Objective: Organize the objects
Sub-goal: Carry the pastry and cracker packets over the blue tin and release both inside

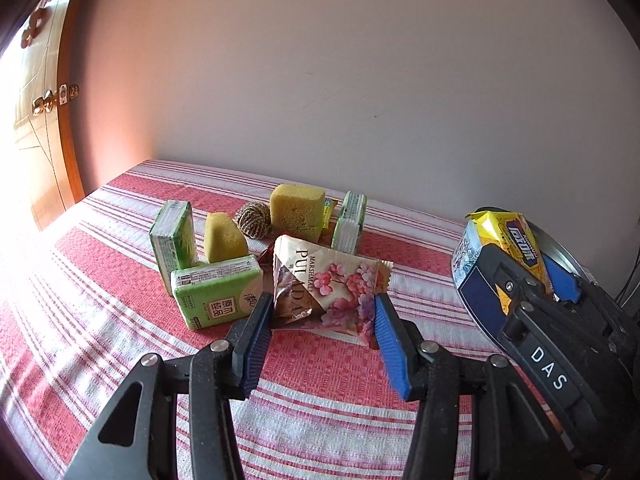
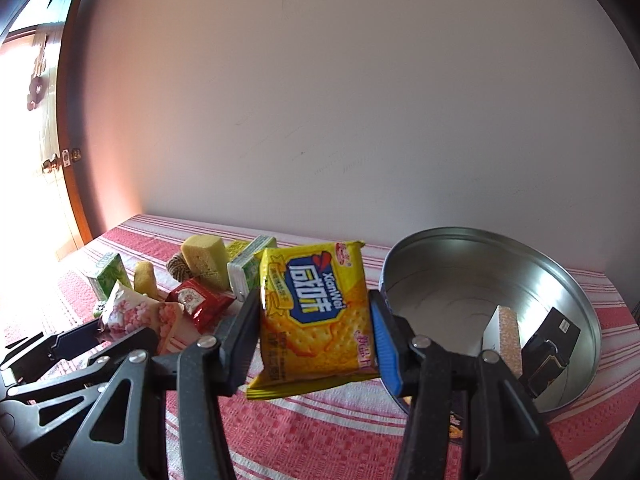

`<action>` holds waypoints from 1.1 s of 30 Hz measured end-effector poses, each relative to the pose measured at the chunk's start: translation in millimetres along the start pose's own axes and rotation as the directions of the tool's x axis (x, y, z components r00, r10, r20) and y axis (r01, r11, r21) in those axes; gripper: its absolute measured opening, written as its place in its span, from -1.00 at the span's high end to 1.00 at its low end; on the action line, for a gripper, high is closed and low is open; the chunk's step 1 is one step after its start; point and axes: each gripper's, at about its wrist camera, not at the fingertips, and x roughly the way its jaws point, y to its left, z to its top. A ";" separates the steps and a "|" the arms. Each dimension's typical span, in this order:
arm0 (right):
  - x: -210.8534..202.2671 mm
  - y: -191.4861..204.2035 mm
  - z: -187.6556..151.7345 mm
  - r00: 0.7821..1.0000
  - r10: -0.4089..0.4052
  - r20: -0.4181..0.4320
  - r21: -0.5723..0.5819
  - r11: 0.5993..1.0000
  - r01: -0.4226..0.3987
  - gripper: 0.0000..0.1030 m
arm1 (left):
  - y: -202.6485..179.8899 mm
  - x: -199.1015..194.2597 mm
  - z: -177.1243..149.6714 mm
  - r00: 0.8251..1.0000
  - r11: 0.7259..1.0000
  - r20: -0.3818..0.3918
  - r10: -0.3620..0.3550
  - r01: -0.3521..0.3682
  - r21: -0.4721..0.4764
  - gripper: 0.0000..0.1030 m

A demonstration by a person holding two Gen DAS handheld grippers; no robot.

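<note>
My left gripper (image 1: 322, 334) holds the marshmallow packet (image 1: 332, 288); tissue packs (image 1: 216, 294) and sponges (image 1: 297, 211) lie beyond it. My right gripper (image 2: 316, 344) holds the cracker packet (image 2: 316, 308), the tin (image 2: 560, 280) to its right.

You've got three green tissue packs (image 1: 216, 296), two yellow sponges (image 1: 296, 212), one twine ball (image 1: 253, 219). Left of the metal bowl (image 2: 560, 280): three snack packets (image 2: 316, 312).

- A small yellow packet (image 1: 329, 209) is mostly hidden behind the large sponge (image 1: 297, 212); its print cannot be read.
- The metal bowl (image 1: 558, 249) is largely covered by the right gripper (image 1: 532, 280) in the left wrist view.
- A dark box (image 2: 550, 346) in the bowl is partly hidden by a gripper finger; its label is too small to read.
</note>
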 end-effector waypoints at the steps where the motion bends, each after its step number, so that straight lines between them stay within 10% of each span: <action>1: -1.1 -1.6 0.2 1.000 -0.007 0.005 -0.003 1.000 0.007 -0.01 | -2.7 -1.0 0.7 1.000 1.000 0.004 -0.001 0.001 0.003 -0.01; 33: 1.5 -159.5 4.8 0.943 -0.327 -0.057 0.140 0.933 0.332 -0.01 | -124.3 23.6 15.3 0.971 0.964 0.068 -0.228 0.215 0.155 -0.01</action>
